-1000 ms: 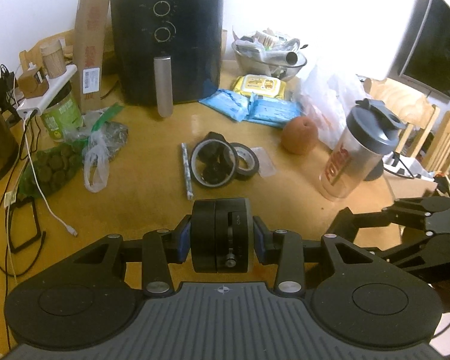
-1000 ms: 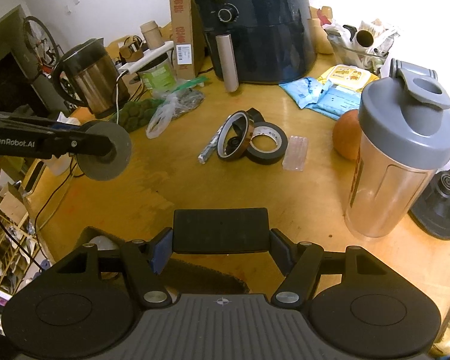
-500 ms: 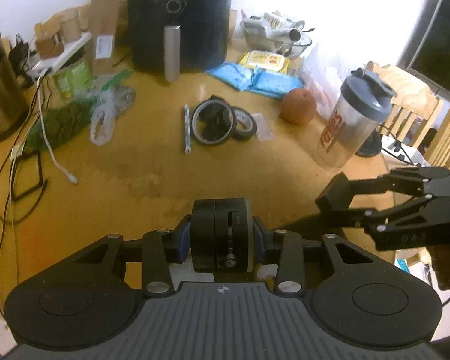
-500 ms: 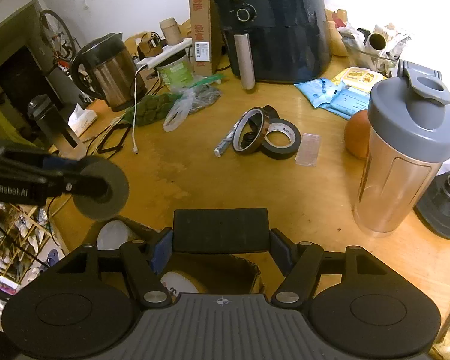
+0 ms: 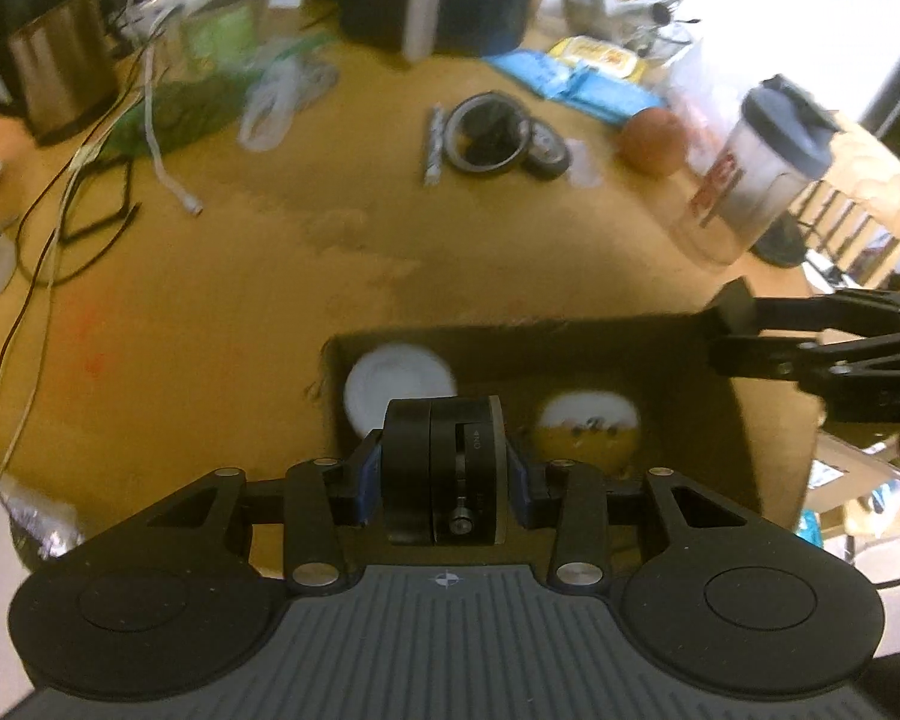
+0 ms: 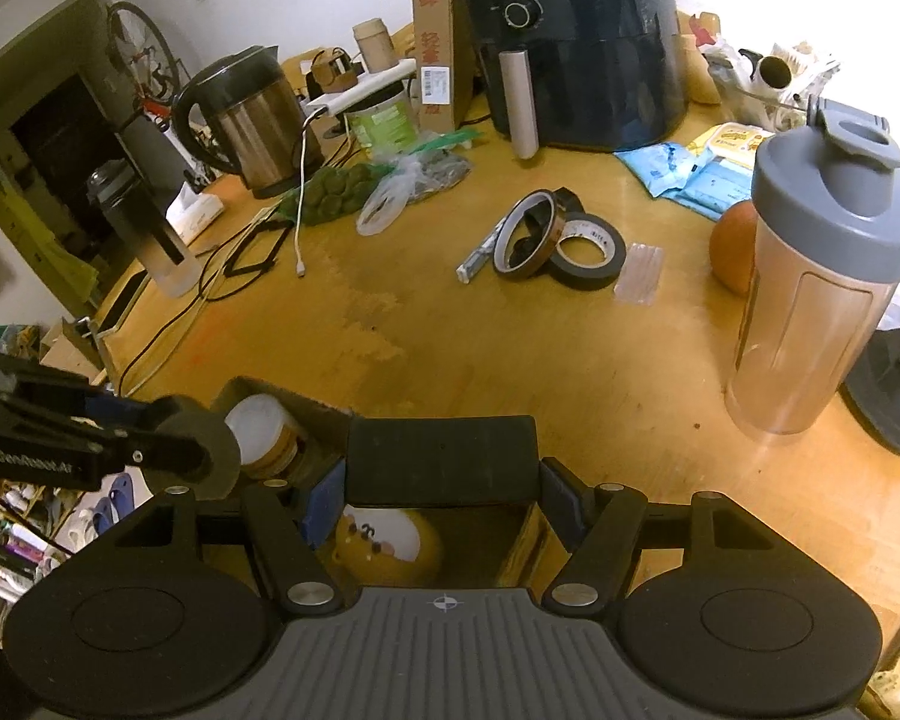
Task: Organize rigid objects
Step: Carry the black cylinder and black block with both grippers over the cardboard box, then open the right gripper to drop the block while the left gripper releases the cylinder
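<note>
My left gripper (image 5: 443, 474) is shut on a black round disc-shaped object (image 5: 444, 468) and holds it above an open cardboard box (image 5: 570, 339) at the table's near edge. In the box lie a white-lidded jar (image 5: 399, 381) and a yellow round item (image 5: 588, 429). My right gripper (image 6: 442, 459) is shut on a flat black block (image 6: 442, 459) over the same box (image 6: 282, 399). The left gripper with its disc (image 6: 201, 450) shows at the left of the right wrist view. Two tape rolls (image 6: 561, 240) lie mid-table.
A shaker bottle (image 6: 822, 276), an orange (image 6: 732, 246), an air fryer (image 6: 570, 42), a kettle (image 6: 252, 114), blue packets (image 6: 684, 171), plastic bags (image 6: 390, 192), cables (image 6: 234, 264) and a silver stick (image 6: 480, 252) stand on the wooden table (image 6: 510, 348).
Both grippers have pulled back toward the table's near edge and now hang over the cardboard box, which has come into view. Each still holds its black object.
</note>
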`<state>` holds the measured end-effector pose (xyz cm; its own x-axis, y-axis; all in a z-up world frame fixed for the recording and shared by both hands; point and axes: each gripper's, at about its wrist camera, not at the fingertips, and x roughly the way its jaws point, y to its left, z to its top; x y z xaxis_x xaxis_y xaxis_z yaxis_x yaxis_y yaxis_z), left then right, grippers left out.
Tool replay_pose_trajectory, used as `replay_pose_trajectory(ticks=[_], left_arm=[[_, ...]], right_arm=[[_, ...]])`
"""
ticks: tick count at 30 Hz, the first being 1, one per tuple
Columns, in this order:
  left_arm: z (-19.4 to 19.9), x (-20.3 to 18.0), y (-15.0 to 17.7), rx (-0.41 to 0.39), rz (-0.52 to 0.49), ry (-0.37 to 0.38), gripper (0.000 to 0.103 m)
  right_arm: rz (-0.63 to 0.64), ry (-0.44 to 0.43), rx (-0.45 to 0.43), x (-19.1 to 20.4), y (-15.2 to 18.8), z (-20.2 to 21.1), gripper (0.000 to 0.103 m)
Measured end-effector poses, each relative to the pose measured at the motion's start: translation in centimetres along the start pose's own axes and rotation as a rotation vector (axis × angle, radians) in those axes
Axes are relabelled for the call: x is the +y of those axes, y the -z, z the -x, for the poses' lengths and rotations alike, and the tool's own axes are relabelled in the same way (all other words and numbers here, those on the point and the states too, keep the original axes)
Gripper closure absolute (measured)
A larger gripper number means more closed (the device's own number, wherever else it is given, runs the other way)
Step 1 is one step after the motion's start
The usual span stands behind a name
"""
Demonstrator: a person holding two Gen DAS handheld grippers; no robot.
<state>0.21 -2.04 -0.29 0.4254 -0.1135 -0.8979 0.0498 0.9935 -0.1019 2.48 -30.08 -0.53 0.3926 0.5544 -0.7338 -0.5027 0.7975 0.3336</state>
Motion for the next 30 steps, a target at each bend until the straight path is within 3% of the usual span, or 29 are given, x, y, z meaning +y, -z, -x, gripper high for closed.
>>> replay_pose_trajectory(ticks=[10, 22, 30], left_arm=[[-1.4, 1.5, 0.8, 0.061, 0.095, -0.065, 0.063], [1.4, 1.6, 1.8, -0.014, 0.143, -0.036, 0.062], [2.1, 1.4, 2.1, -0.038, 0.163, -0.024, 0.062]], right_arm=[[0.027, -0.013, 0.011, 0.6, 0.7, 0.5, 0.032], [0.041, -0.022, 0.045, 0.6, 2.0, 0.5, 0.032], [0.137, -0.042, 0.035, 1.4, 1.3, 1.0, 0.032]])
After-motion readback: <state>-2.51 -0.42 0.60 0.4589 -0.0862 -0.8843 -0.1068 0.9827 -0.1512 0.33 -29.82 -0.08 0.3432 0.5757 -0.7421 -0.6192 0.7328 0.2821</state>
